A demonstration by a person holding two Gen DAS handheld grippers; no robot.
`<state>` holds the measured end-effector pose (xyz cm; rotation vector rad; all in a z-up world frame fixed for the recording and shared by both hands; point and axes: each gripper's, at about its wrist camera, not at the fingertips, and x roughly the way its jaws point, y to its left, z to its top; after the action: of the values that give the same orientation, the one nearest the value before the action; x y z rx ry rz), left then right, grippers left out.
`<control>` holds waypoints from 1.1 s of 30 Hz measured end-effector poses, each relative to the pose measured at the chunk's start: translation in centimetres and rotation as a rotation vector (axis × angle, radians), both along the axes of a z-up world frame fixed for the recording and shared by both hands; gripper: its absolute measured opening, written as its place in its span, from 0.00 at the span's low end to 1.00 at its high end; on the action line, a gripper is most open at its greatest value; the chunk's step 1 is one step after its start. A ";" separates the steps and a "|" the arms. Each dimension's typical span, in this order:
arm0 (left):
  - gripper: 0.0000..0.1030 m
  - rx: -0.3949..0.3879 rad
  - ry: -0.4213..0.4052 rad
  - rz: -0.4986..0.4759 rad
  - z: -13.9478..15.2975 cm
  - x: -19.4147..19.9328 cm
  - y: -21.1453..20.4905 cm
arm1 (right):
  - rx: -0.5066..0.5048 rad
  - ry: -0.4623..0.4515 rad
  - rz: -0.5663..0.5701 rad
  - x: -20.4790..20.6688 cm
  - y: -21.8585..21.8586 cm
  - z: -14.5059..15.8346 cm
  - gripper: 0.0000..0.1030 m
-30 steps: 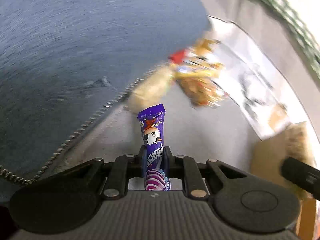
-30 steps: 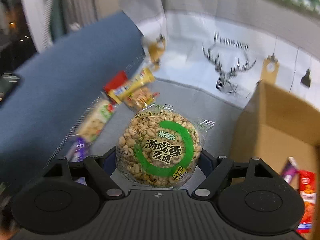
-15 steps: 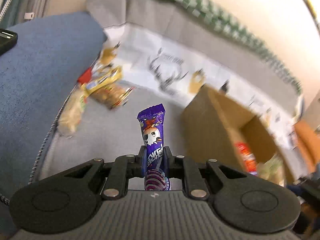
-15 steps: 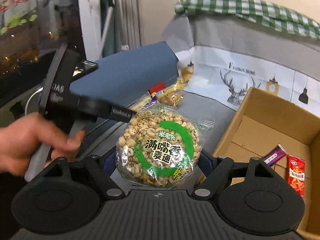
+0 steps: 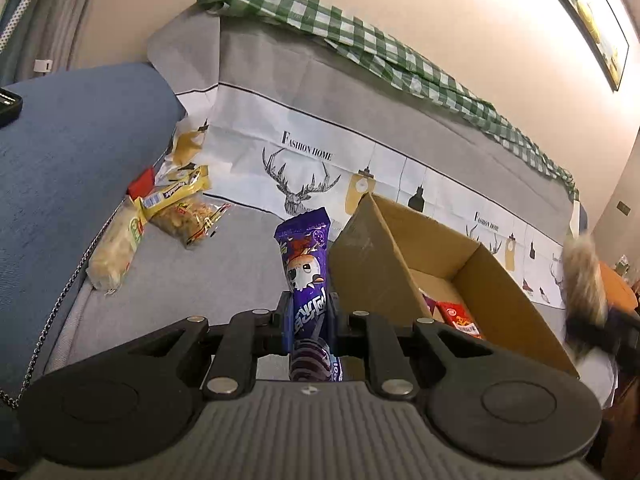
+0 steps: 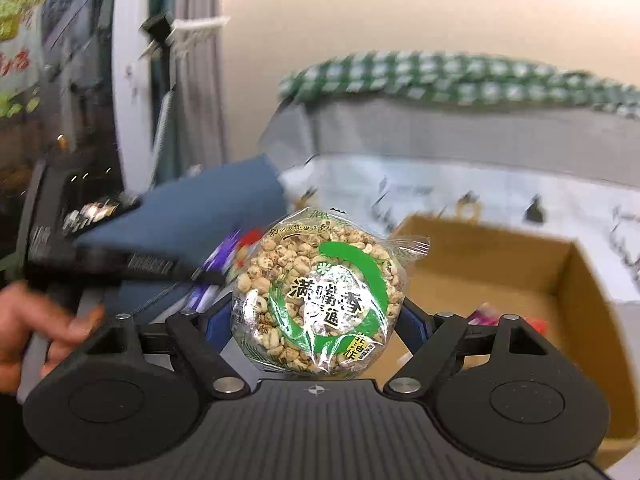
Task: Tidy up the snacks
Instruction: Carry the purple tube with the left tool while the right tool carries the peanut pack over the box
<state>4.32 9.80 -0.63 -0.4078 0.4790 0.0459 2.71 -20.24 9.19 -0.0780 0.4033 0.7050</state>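
My left gripper (image 5: pixel 308 312) is shut on a purple snack stick pack (image 5: pixel 305 264), held upright above the grey sofa seat, just left of an open cardboard box (image 5: pixel 400 268). A red packet (image 5: pixel 458 316) lies inside the box. My right gripper (image 6: pixel 320 320) is shut on a round puffed rice cake pack with a green ring (image 6: pixel 320 296), held up left of the same box (image 6: pixel 520 272). The left gripper with its purple pack (image 6: pixel 216 268) shows blurred at the left of the right wrist view, with the person's hand (image 6: pixel 36 328).
Several loose snack packs (image 5: pixel 172 204) lie on the seat by the blue armrest (image 5: pixel 60 168). A deer-print cover (image 5: pixel 320 176) hangs on the sofa back, with a green checked cloth (image 5: pixel 360 40) on top. The rice cake shows blurred at the right edge (image 5: pixel 584 276).
Both grippers have lifted and tilted up, keeping their snacks. The left view swung from the armrest to the box. The right view now shows the wall and box from higher up.
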 end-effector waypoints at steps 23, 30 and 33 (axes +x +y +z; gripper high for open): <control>0.17 0.009 0.013 0.002 0.0 0.2 0.1 | 0.162 0.044 -0.244 4.6 -5.8 -2.0 0.80; 0.17 0.014 0.015 -0.003 0.0 0.2 0.1 | 0.149 0.037 -0.232 4.6 -5.5 -2.1 0.80; 0.17 0.019 0.016 -0.008 -0.1 0.2 -0.1 | 0.152 0.033 -0.235 4.7 -5.8 -2.0 0.80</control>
<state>4.55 9.67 -0.71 -0.3870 0.4961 0.0460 7.45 -26.06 7.18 0.1231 0.3816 0.5037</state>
